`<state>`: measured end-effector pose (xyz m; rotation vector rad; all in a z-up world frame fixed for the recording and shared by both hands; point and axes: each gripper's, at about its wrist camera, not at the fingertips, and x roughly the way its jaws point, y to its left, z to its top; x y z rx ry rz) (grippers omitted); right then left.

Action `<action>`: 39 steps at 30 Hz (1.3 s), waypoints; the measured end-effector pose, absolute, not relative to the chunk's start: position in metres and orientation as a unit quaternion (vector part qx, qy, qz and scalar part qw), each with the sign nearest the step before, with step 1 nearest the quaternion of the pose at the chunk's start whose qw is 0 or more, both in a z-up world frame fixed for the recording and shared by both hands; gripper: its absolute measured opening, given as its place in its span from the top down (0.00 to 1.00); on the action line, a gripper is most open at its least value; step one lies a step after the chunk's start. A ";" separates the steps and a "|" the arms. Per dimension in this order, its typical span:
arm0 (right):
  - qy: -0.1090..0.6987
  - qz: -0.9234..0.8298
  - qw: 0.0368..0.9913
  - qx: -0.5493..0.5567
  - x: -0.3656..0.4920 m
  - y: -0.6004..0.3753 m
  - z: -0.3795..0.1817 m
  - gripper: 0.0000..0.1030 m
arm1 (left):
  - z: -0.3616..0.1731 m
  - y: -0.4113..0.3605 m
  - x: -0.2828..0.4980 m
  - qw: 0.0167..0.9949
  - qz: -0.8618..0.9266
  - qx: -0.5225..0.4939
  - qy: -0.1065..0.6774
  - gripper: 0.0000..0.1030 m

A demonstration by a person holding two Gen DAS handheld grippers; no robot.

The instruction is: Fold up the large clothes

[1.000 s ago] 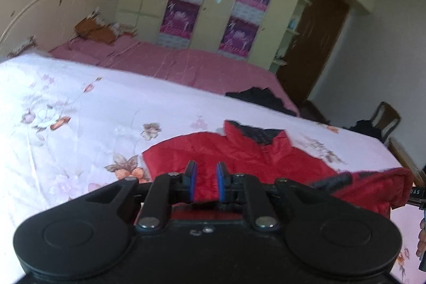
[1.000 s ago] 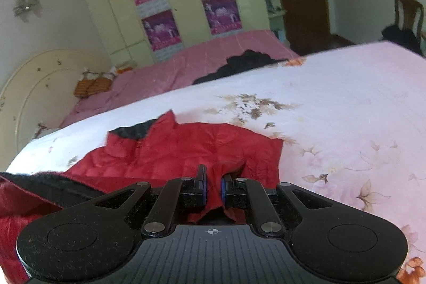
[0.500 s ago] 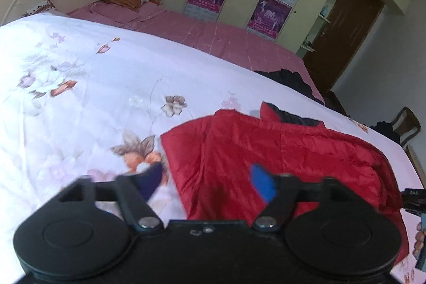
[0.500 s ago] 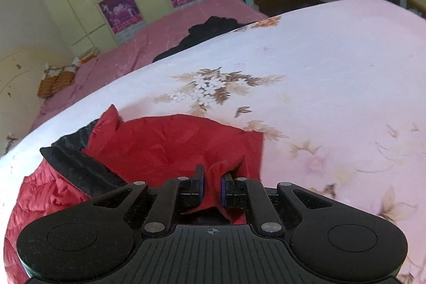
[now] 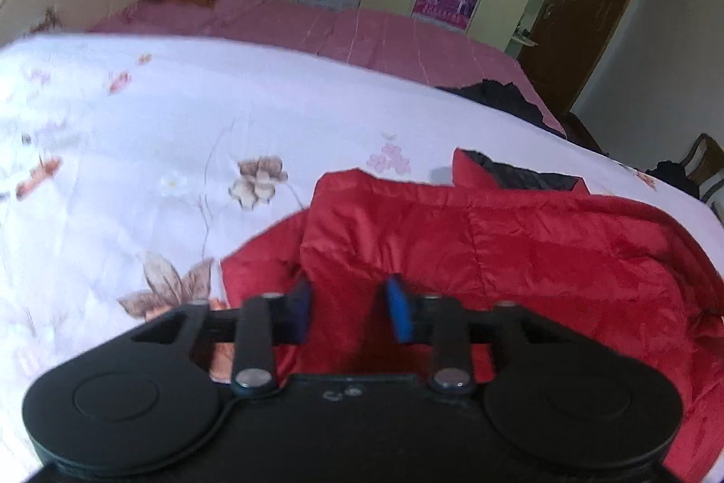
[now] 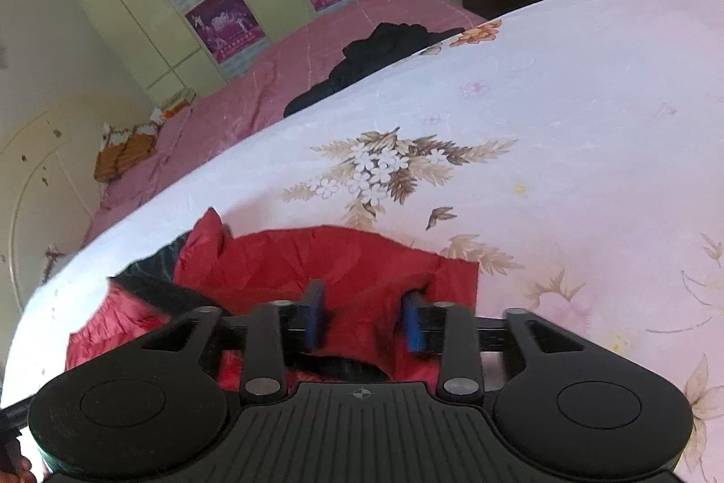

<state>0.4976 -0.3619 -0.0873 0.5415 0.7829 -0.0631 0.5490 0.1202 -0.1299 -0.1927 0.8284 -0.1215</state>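
Both hand-held grippers, left (image 5: 347,313) and right (image 6: 364,318), apparently released over red jacket (image 5: 497,256).

Red quilted jacket (image 5: 475,256) is lying partly folded on my bed's white floral cover (image 5: 135,148), near the edge closest to me. Shiny puffed fabric is creasing along stitched channels. One panel is lying doubled over the body, its fold line running across the garment. Collar (image 5: 470,170) is standing up at the far end, dark lining (image 6: 149,284) showing inside it. From my right side, a corner (image 6: 457,270) is lying flat against the cover.
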 end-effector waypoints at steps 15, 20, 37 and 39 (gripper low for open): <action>0.389 -0.038 0.903 0.178 0.523 -0.370 -0.110 0.16 | -0.128 0.118 0.547 0.929 -0.035 -0.089 0.358 0.93; 0.394 -0.013 0.906 0.153 0.533 -0.356 -0.115 0.86 | -0.127 0.119 0.548 0.932 -0.027 -0.090 0.351 0.94; 0.337 -0.070 0.935 0.080 0.580 -0.329 -0.124 0.95 | -0.133 0.109 0.572 0.945 0.026 -0.082 0.314 0.94; 0.326 -0.074 0.940 0.069 0.581 -0.326 -0.122 0.95 | -0.131 0.105 0.573 0.949 0.027 -0.075 0.306 0.94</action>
